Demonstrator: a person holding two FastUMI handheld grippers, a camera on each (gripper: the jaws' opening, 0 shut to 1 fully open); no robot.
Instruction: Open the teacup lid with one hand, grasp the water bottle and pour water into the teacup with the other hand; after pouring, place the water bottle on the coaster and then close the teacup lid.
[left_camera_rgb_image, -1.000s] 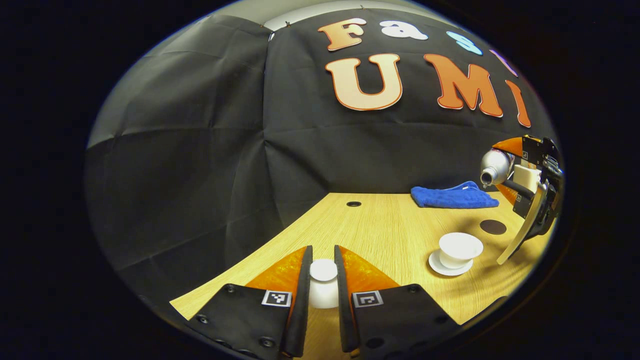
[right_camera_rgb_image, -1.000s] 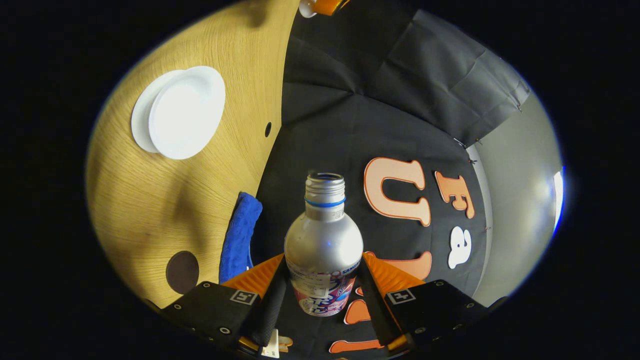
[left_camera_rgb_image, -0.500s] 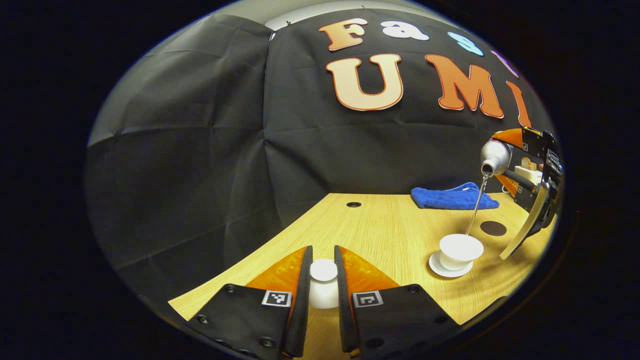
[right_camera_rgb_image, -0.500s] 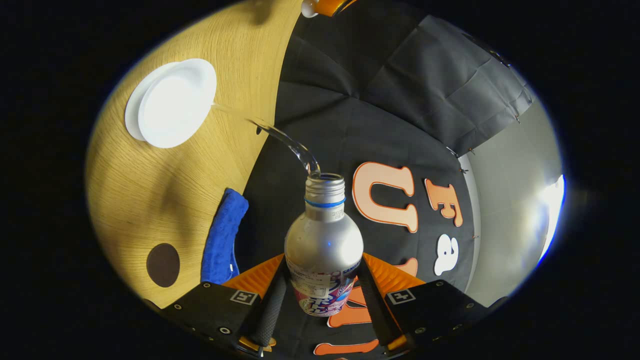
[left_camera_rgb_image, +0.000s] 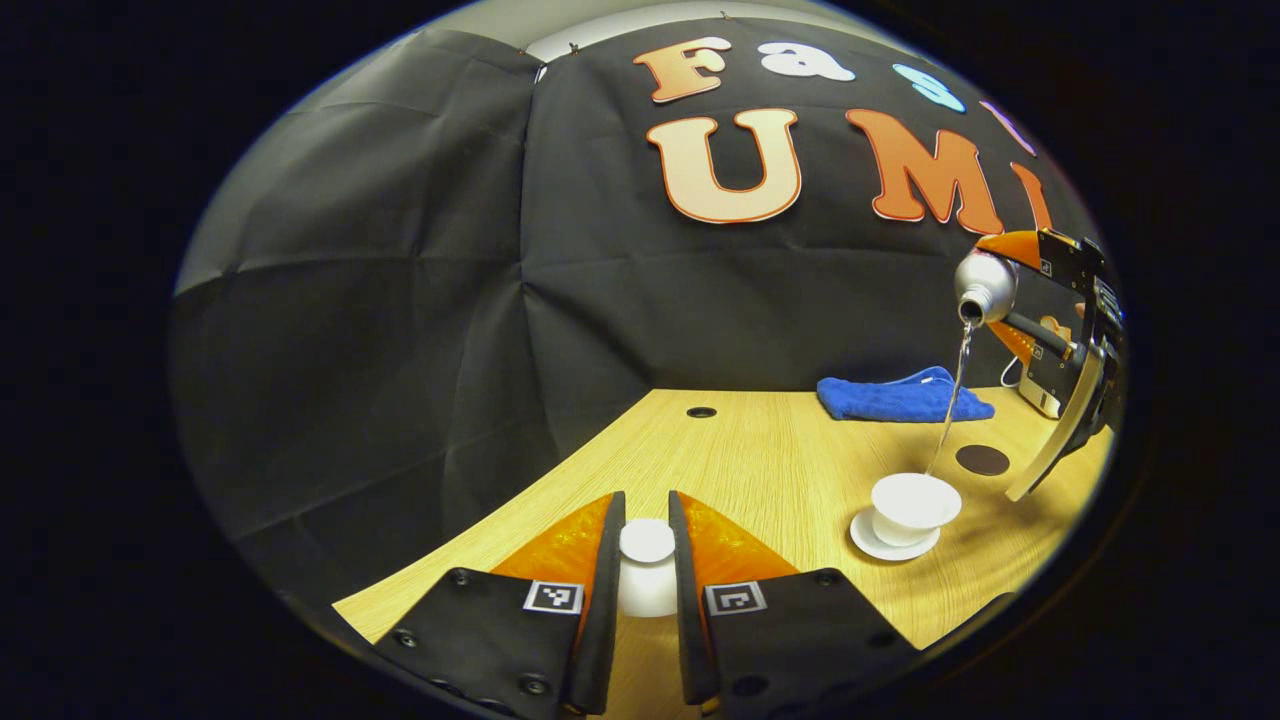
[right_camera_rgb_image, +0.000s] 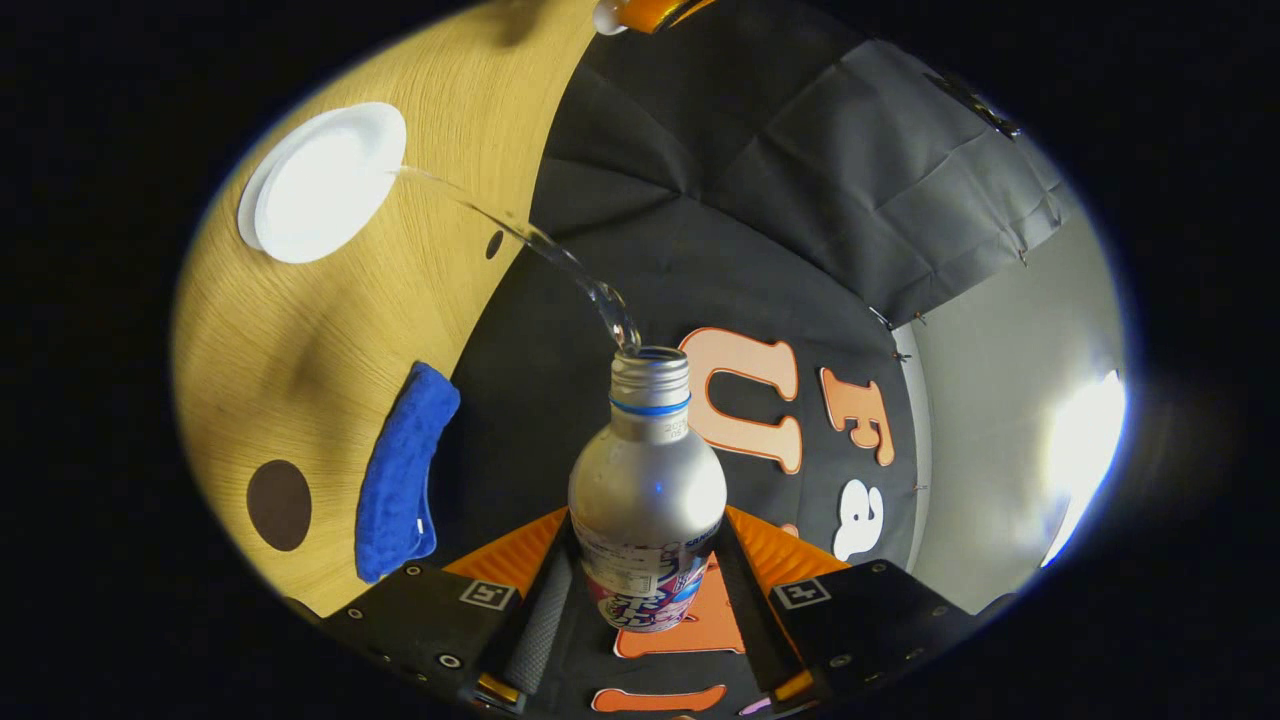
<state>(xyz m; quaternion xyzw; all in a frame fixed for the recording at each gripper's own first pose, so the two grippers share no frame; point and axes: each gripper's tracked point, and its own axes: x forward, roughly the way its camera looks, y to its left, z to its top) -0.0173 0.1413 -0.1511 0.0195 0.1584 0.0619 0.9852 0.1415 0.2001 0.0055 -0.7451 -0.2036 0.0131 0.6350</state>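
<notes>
left gripper (left_camera_rgb_image: 647, 560) clamps the white lid (left_camera_rgb_image: 647, 575) over the table (left_camera_rgb_image: 760, 470) while the tilted water bottle (left_camera_rgb_image: 985, 288) (far right) streams into the teacup (left_camera_rgb_image: 913, 502).

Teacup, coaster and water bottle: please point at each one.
teacup (left_camera_rgb_image: 914, 502), left gripper view, its white wall.
coaster (left_camera_rgb_image: 982, 460), left gripper view, middle of the dark disc.
water bottle (right_camera_rgb_image: 647, 485), right gripper view, its silver shoulder.
</notes>
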